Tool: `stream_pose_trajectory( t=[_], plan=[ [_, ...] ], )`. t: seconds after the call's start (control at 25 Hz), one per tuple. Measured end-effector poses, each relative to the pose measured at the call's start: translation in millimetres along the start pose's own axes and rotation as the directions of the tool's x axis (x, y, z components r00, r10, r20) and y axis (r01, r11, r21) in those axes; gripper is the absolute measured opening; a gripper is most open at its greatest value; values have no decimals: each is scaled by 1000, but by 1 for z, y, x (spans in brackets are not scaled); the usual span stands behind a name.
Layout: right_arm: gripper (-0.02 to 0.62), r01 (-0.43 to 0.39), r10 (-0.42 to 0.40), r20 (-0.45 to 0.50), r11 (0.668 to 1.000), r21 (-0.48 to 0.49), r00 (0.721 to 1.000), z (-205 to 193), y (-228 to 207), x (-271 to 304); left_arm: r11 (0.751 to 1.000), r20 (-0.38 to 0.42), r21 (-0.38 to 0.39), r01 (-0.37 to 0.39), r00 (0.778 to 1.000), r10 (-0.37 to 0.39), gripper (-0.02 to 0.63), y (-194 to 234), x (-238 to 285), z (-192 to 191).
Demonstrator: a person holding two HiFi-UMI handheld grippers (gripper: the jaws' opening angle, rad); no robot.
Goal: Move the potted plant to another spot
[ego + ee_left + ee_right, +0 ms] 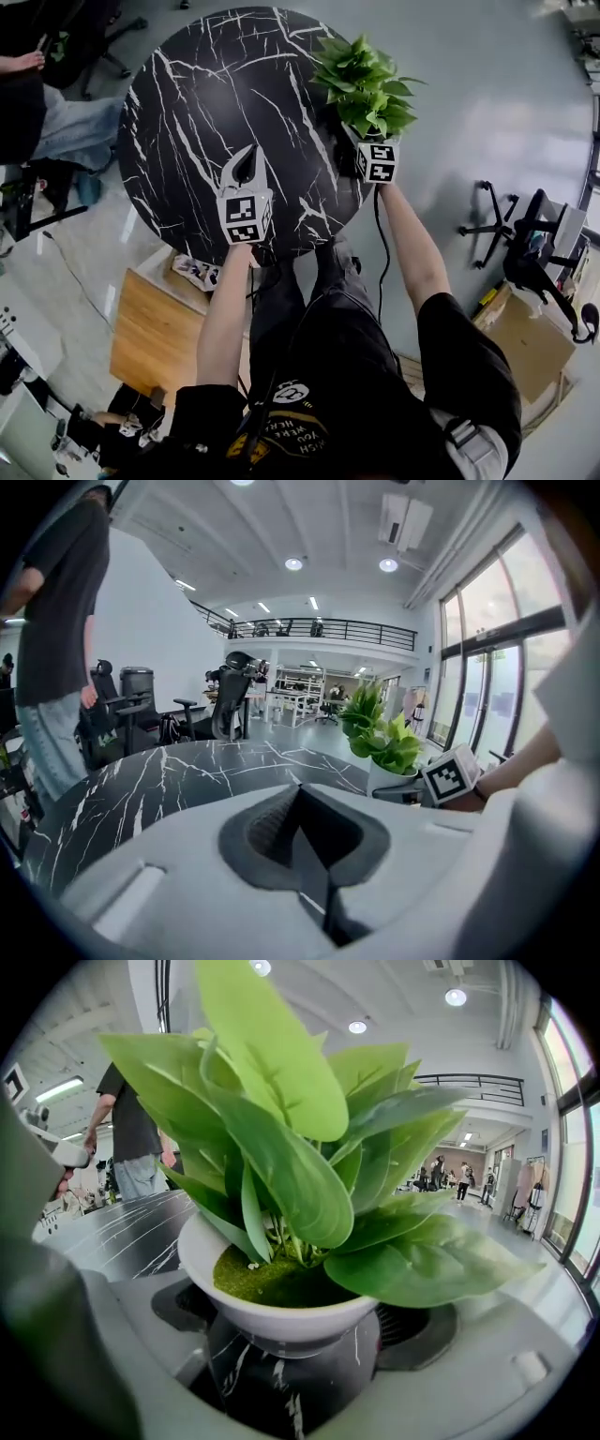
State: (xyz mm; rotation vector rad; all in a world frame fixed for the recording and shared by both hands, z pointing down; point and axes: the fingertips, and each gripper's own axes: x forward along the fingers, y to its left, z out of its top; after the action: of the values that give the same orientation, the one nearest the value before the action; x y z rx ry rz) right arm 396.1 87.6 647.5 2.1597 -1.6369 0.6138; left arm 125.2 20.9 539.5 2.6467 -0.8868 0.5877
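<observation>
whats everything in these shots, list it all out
table: one, round, black with white veins, centre
plant: one, green leaves in a white pot, at the table's right edge
chairs: at least two, black, on the floor at right
box: one, brown cardboard, lower right
wooden top: one, light brown, lower left
bystander: one, dark top and jeans, left of the table
left gripper: white, jaws together, empty, over the table's near side
right gripper: white, closed on the plant's pot
</observation>
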Motion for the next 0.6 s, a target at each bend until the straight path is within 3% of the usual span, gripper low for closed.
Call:
stream_pose_trajectory(
  t=[0.28, 0.6],
  plan=[
    [506, 62, -62, -15, 997, 42, 998, -35, 20, -57, 994, 4, 3, 114, 994, -114, 5, -35, -27, -15],
    [506, 81, -78, -38, 995, 63, 996, -74, 52, -115, 983, -22, -3, 181, 983, -181, 5, -81, -44, -42]
  ],
)
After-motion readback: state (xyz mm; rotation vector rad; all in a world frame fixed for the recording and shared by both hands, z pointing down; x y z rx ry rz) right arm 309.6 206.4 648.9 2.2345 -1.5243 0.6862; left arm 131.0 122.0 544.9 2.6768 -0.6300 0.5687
